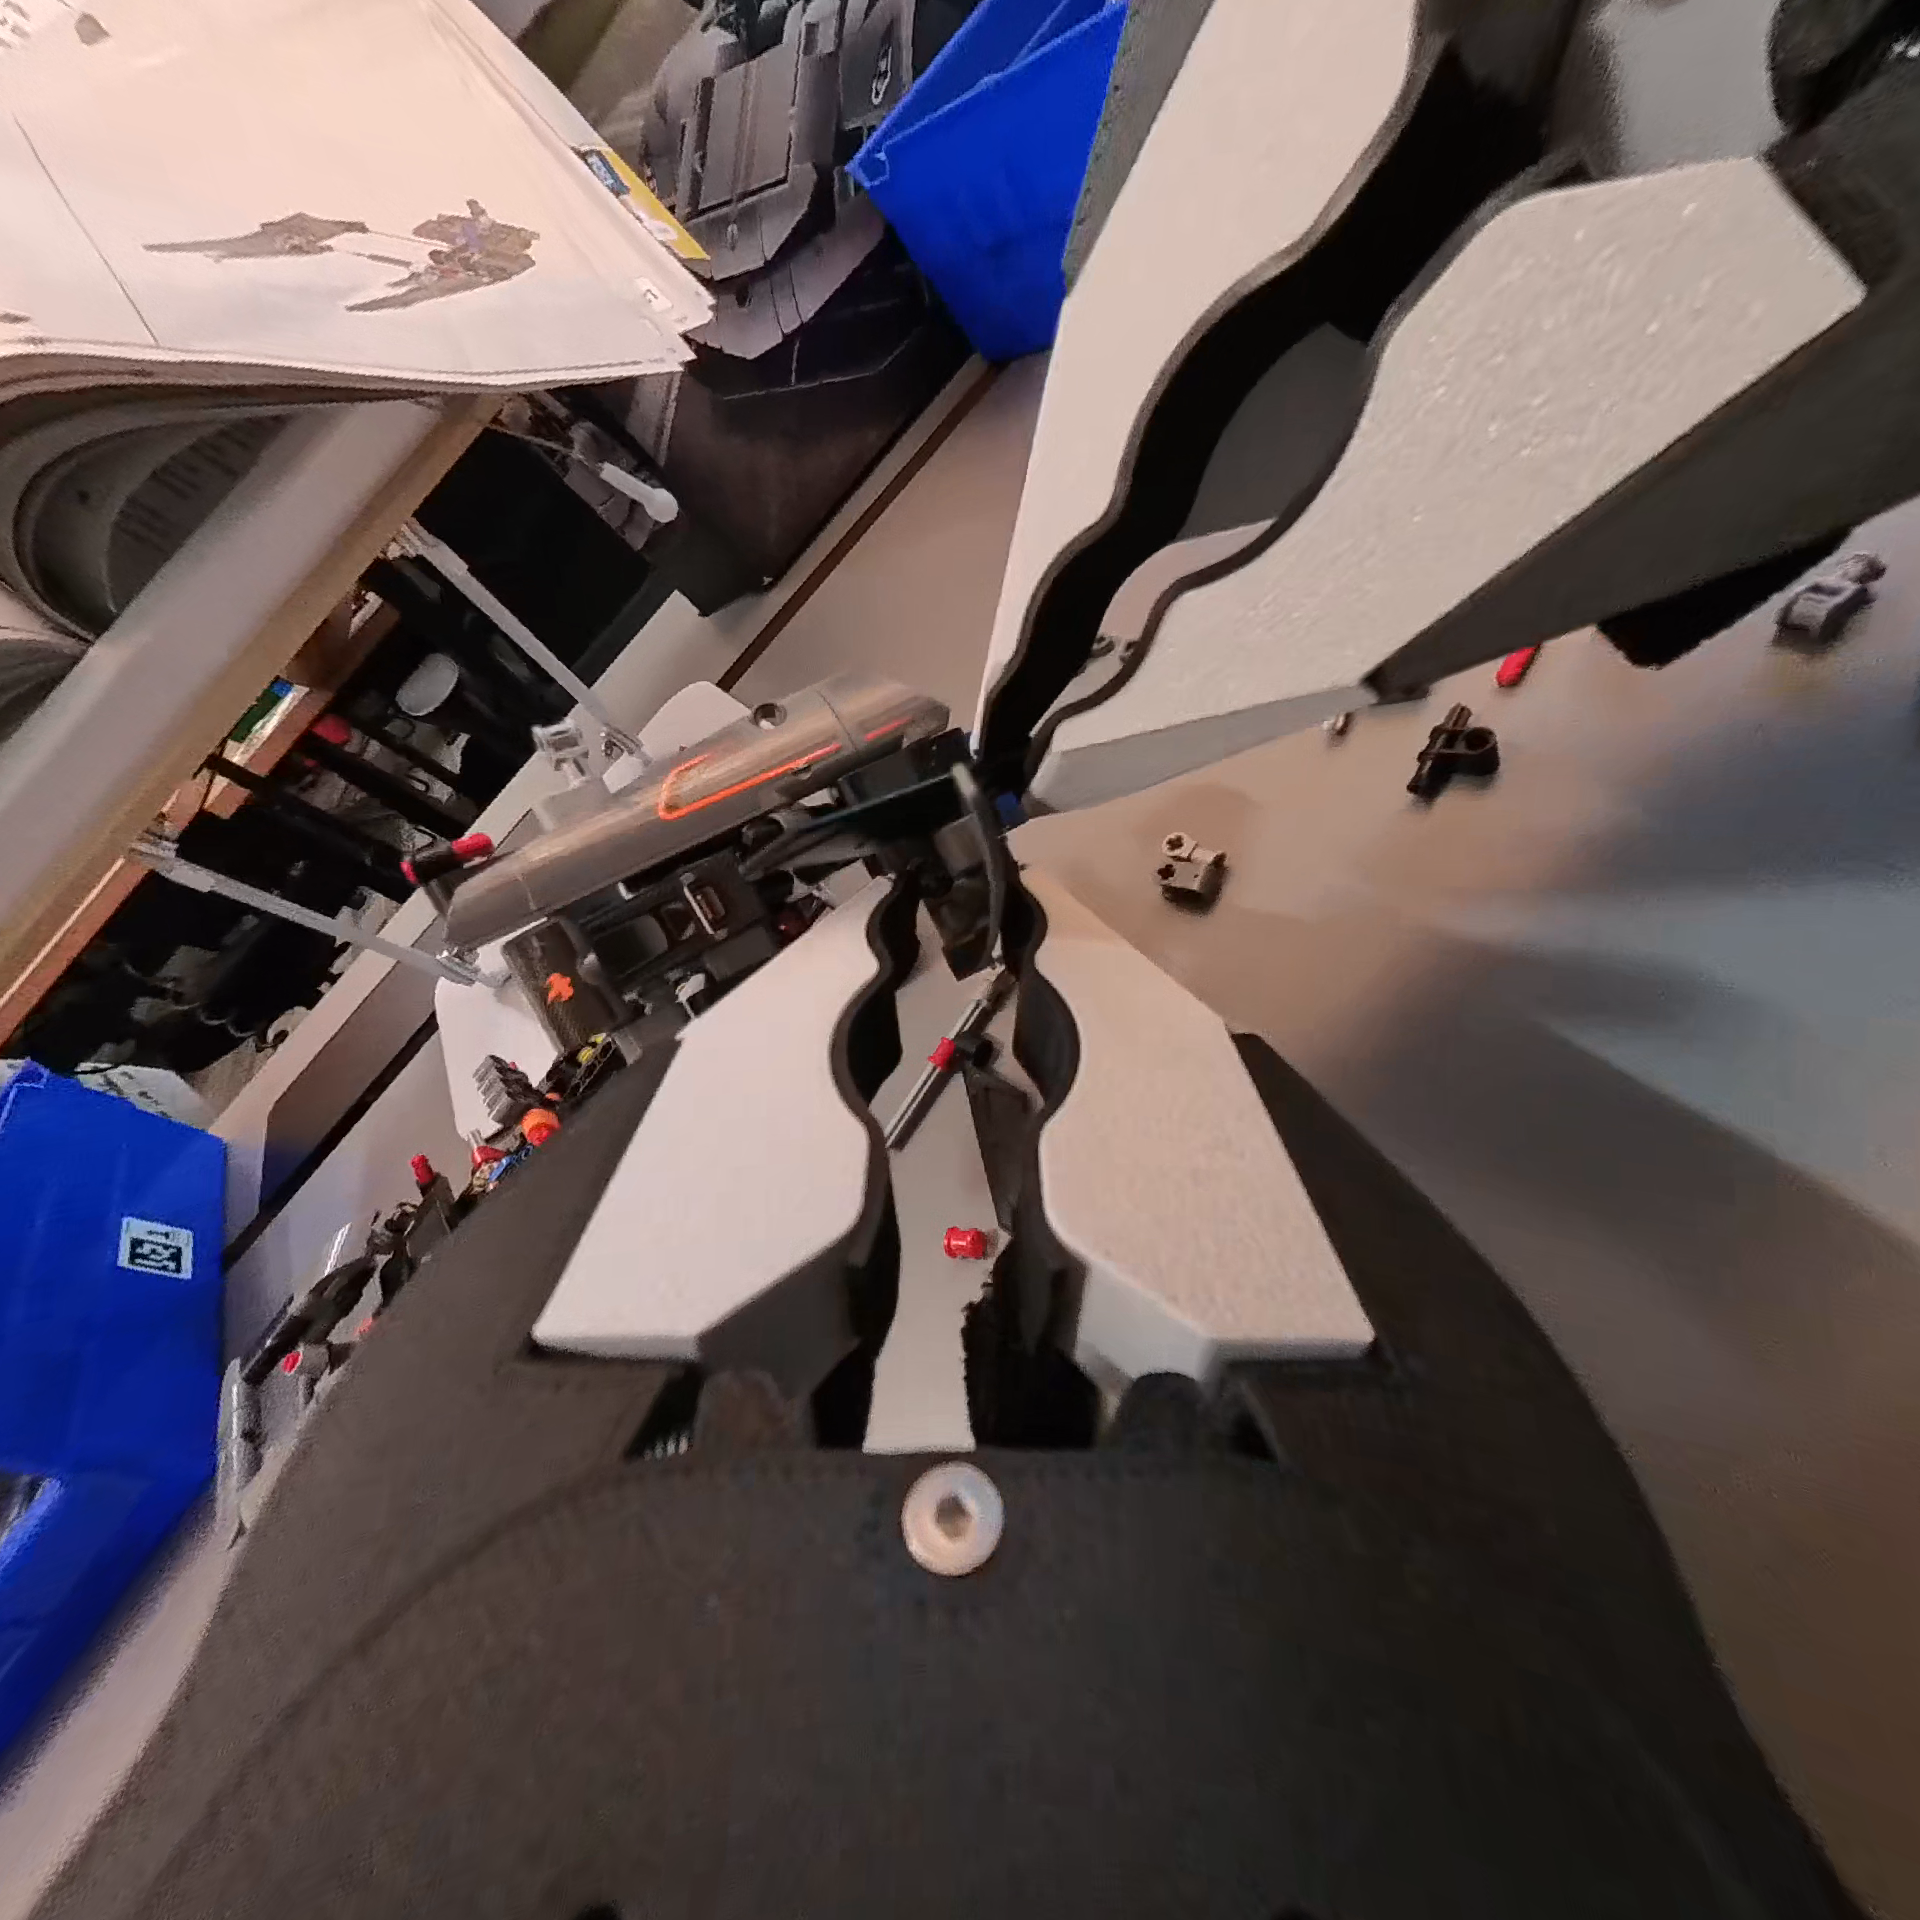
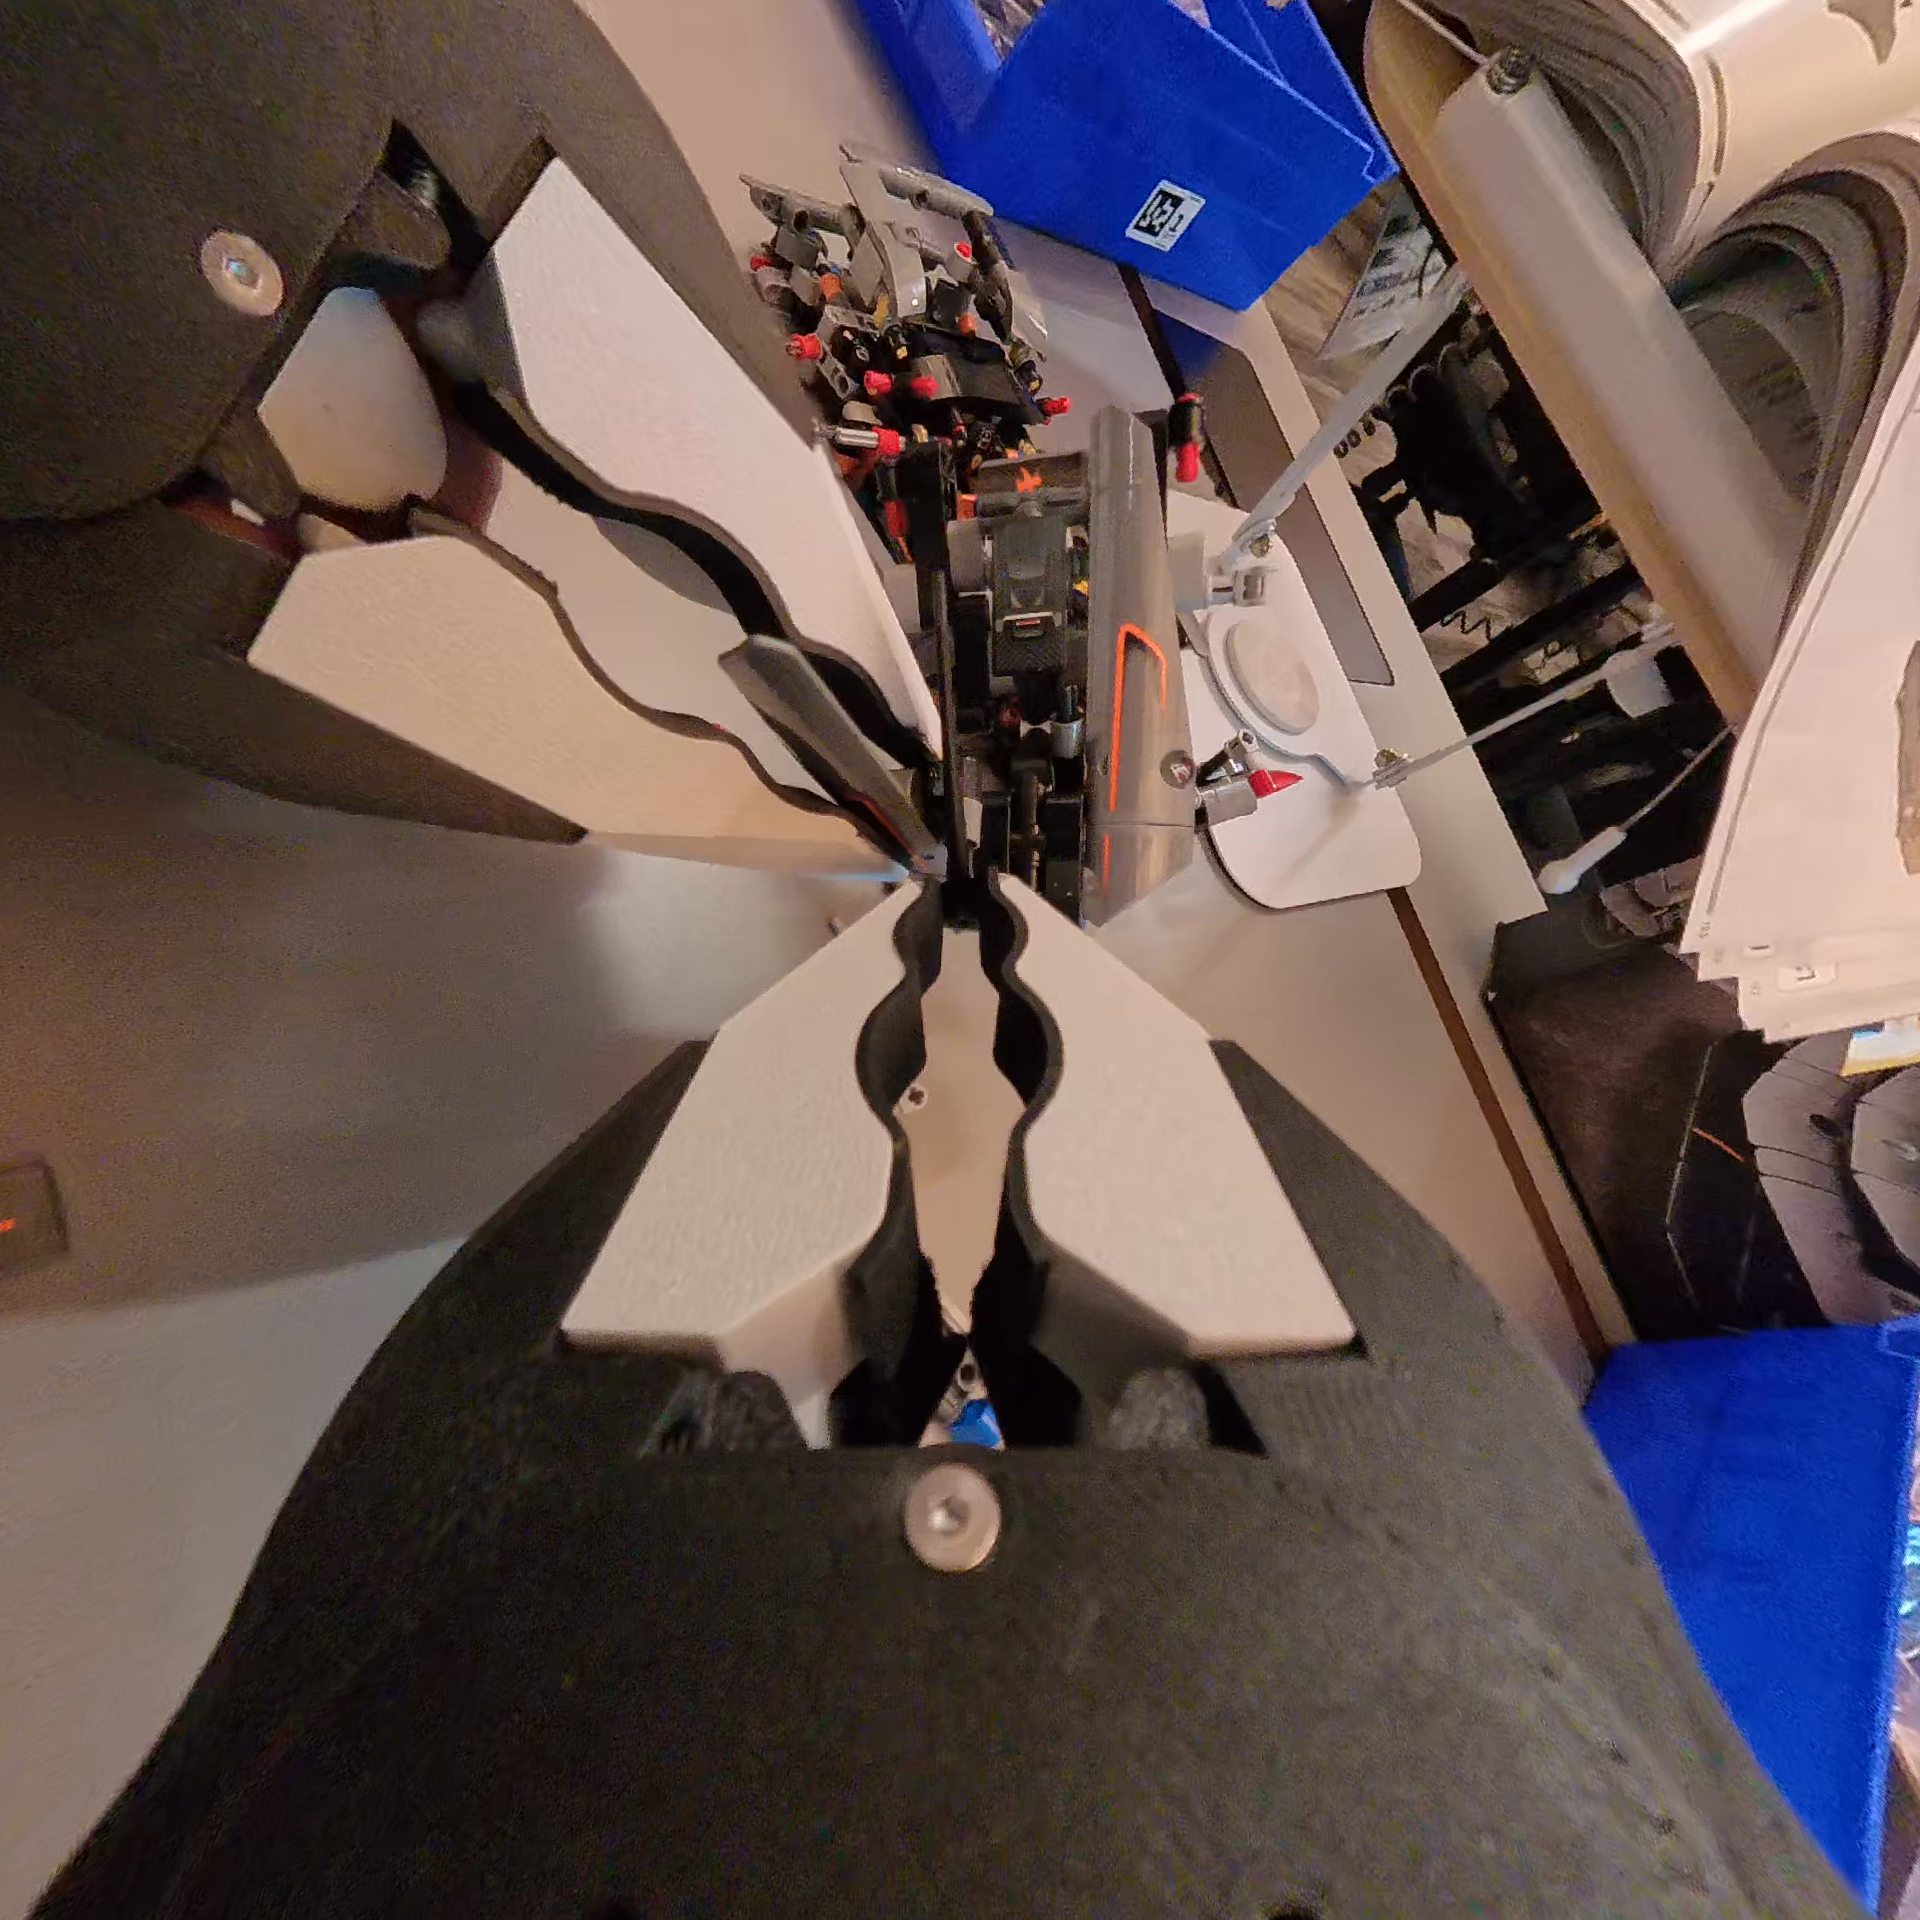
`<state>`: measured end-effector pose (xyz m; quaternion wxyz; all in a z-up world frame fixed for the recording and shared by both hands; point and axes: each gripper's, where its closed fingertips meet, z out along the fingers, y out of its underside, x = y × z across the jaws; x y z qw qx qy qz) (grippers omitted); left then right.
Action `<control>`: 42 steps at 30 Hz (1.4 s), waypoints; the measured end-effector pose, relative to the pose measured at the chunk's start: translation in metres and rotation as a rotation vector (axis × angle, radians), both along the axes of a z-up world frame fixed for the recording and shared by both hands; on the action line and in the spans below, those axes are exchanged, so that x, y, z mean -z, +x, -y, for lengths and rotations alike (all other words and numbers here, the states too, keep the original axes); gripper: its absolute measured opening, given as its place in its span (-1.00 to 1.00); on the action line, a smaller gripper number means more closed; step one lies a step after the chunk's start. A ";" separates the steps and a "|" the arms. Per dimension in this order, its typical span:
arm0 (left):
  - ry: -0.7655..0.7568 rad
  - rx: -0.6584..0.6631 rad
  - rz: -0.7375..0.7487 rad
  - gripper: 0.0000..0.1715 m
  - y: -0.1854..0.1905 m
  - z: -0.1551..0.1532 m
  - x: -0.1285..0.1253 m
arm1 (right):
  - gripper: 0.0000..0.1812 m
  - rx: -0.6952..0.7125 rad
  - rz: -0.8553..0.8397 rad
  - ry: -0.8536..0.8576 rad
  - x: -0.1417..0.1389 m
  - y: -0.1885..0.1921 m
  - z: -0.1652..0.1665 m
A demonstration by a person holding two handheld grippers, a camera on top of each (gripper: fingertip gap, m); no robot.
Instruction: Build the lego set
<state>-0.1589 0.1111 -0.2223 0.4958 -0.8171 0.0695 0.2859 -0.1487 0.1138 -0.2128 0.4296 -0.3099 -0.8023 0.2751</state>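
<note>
The half-built grey and black brick model with an orange-striped grey tube stands on a white rounded plate on the pale worktop, at about 10 o'clock from the centre of the left wrist view and at 12 to 1 o'clock in the right wrist view.

Both tools meet at its near end. The left claw is clenched on a flat dark grey strip, which in the right wrist view lies between its fingers as it comes in from 10 o'clock. The strip's tip is right at the model's frame, probably so it can be pressed on there. The right claw is pinched around a thin black upright edge of the model, most likely to brace the build against that push; whether the strip is already seated I cannot tell.

Spare parts lie well apart on the worktop: a black connector piece at 2 o'clock and a small grey connector piece nearer the centre. An open paper instruction booklet sits propped at 11 o'clock, presumably for reference, and a blue plastic bin stands behind, at 12 o'clock
</note>
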 end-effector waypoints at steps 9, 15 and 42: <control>-0.022 -0.037 -0.052 -0.84 -0.004 0.002 0.000 | -0.96 0.038 0.024 -0.055 0.002 -0.003 0.001; -0.042 -0.022 -0.096 -0.85 -0.006 0.002 -0.001 | -0.96 0.012 0.057 -0.133 0.002 -0.002 0.004; -0.087 -0.064 -0.009 -0.85 -0.015 0.001 0.013 | -0.95 0.136 0.081 -0.101 0.014 -0.017 0.003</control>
